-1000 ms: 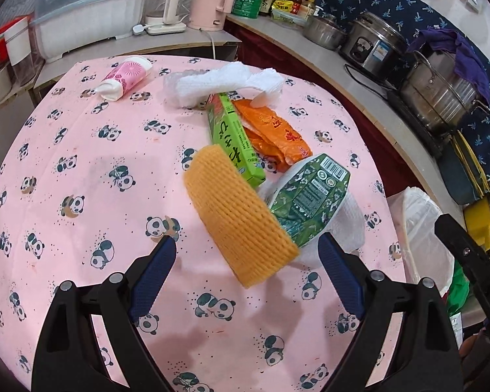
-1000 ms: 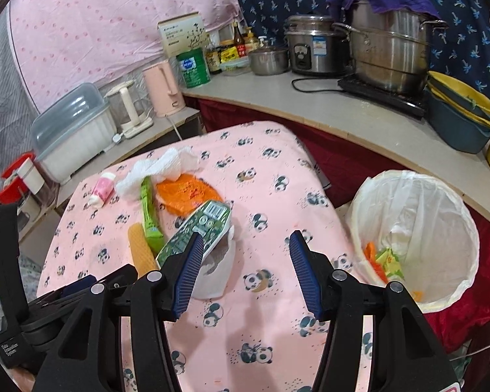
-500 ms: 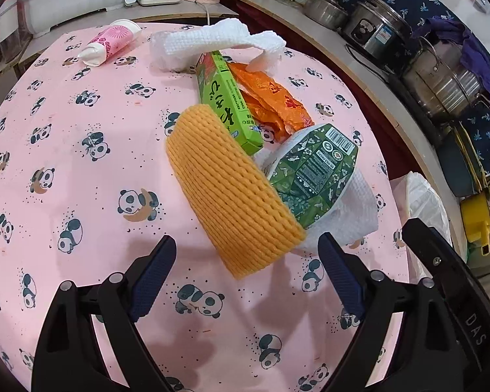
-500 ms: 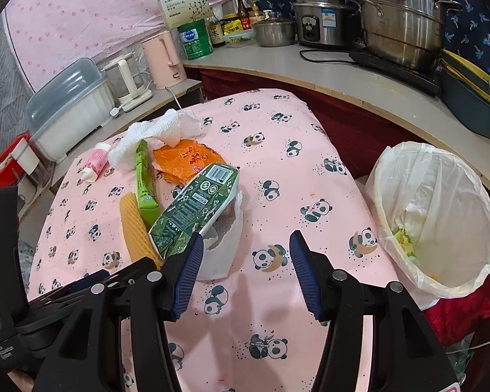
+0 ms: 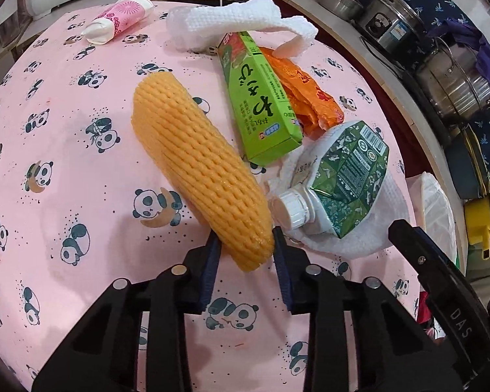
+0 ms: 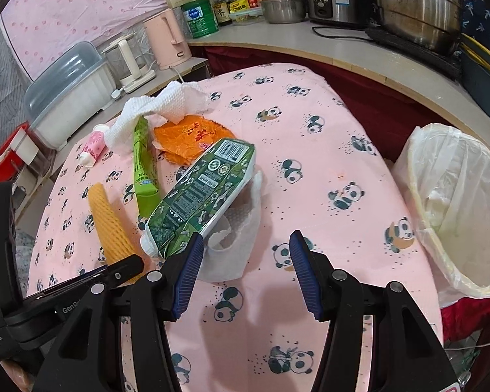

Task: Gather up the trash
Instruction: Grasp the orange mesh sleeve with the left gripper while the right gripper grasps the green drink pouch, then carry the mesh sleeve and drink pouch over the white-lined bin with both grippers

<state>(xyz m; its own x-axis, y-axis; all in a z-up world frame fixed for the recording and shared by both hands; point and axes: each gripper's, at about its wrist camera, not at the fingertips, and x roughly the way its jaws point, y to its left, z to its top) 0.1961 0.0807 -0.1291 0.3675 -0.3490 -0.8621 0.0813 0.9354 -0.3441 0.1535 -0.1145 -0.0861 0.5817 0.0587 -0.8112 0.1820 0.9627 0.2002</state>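
Observation:
My left gripper [image 5: 245, 254] is shut on the near end of an orange foam net sleeve [image 5: 196, 160] that lies on the pink panda tablecloth [image 5: 65, 179]; the sleeve also shows in the right wrist view [image 6: 109, 219]. To its right lie a green carton [image 5: 261, 98], an orange wrapper [image 5: 307, 98], a green pouch with a white cap [image 5: 343, 176] on white tissue [image 5: 359, 241], and a white paper towel [image 5: 235, 23]. My right gripper [image 6: 245, 261] is open and empty, low over the cloth beside the pouch [image 6: 202, 196]. A white-lined trash bin [image 6: 457, 202] stands off the table's right edge.
A pink tube [image 5: 117, 19] lies at the far left of the table. Behind the table a counter [image 6: 343, 52] carries a pink kettle [image 6: 168, 39], steel pots [image 6: 418, 3] and a plastic box [image 6: 68, 91]. The table's right edge drops beside the bin.
My left gripper moved forward and down and closed on the near end of the orange foam sleeve. My right gripper moved closer to the table and stayed open.

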